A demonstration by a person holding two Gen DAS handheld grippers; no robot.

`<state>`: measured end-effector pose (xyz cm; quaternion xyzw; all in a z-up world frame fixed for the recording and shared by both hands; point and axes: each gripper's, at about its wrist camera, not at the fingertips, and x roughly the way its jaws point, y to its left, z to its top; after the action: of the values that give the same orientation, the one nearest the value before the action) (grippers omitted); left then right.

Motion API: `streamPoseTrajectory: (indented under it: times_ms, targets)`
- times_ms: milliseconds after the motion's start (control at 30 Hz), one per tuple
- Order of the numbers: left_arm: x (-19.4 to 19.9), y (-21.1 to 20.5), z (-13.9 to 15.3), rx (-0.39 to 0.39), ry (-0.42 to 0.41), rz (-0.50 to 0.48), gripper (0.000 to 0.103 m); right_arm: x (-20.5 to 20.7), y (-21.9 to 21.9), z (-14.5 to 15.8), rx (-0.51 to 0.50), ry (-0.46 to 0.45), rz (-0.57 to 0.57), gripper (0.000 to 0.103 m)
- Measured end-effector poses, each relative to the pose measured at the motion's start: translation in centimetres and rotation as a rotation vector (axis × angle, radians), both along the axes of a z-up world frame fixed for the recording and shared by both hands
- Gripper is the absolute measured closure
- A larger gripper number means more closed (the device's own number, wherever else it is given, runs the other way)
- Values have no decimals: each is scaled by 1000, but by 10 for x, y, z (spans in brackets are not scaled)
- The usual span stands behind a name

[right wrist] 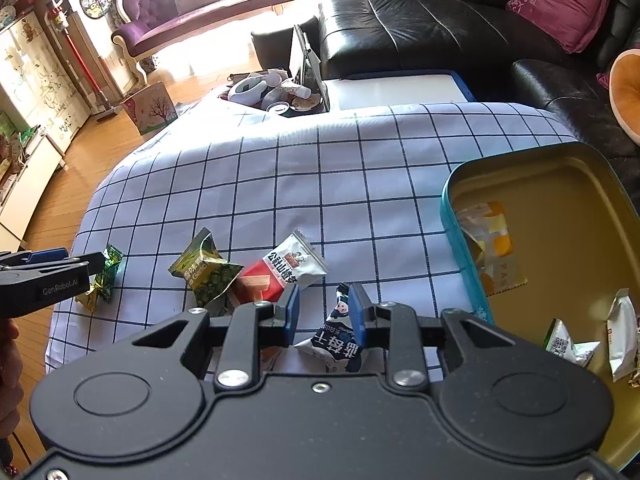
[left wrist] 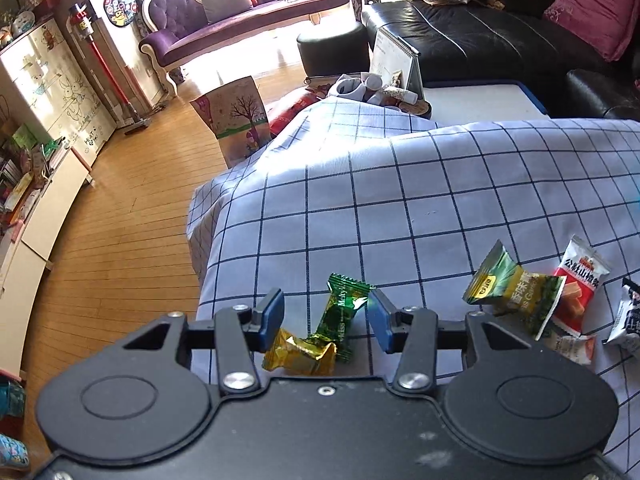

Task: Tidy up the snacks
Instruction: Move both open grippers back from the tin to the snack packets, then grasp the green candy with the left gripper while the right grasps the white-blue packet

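On the checked tablecloth (left wrist: 400, 208) my left gripper (left wrist: 326, 312) stands open around a green candy (left wrist: 340, 316), with a gold candy (left wrist: 300, 354) just below it. Its pads do not press either one. To the right lie a green pea packet (left wrist: 516, 296) and a red-and-white packet (left wrist: 576, 284). My right gripper (right wrist: 325, 308) is open over a dark blue-and-white packet (right wrist: 336, 344) that lies on the cloth; a gap shows beside its left finger. A teal tin (right wrist: 452, 216) with a gold inside sits to the right, holding several snacks. The left gripper (right wrist: 94, 262) also shows at the left edge.
The table's left edge (left wrist: 208, 240) drops to a wooden floor (left wrist: 120, 220). A paper bag (left wrist: 236, 116) stands by the far corner. A tray of clutter (right wrist: 276, 96) and a black sofa (right wrist: 440, 28) lie beyond the table's far end.
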<state>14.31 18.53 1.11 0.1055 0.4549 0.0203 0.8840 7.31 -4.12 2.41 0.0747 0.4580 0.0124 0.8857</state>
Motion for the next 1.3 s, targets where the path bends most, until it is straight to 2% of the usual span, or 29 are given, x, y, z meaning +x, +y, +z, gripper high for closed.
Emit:
streamPoseTrajectory:
  times_ms: [67,167,333,433,500,567,700,800,933,1033,1067,1100,1300]
  targets:
    - [3,0,-6,5,8,-28,54,0,-2,0,5,1,-3,64]
    - [10,3,-15,-44,37,-55,53,1,-5,0,11,3,-7,64]
    - [18,7,-29,-83,69,-46,53,1,-11,2,25,0,-15,64]
    - [20,9,-35,-92,68,-37,47,1,-13,1,34,0,-16,64]
    - [19,12,-36,-103,42,-33,40,1,-14,1,37,1,-16,64]
    - [19,11,-38,-89,41,-32,36,1,-15,1,39,1,-17,64]
    - [15,10,-36,-70,30,-42,33,3,-19,-1,54,10,-21,64]
    - [14,11,-36,-89,33,-13,33,5,-24,-3,69,19,-20,64]
    - [11,8,-34,-119,46,-48,47,7,-30,-6,88,31,-19,64]
    - [1,-3,-32,-133,61,-90,64,8,-32,-8,87,42,-26,64]
    - [-3,-8,-32,-138,69,-105,73,8,-33,-8,83,45,-29,64]
    - [-8,-13,-32,-140,81,-113,77,8,-33,-8,80,45,-31,64]
    - [-40,-43,-32,-160,141,-167,76,5,-36,-5,87,28,-17,64]
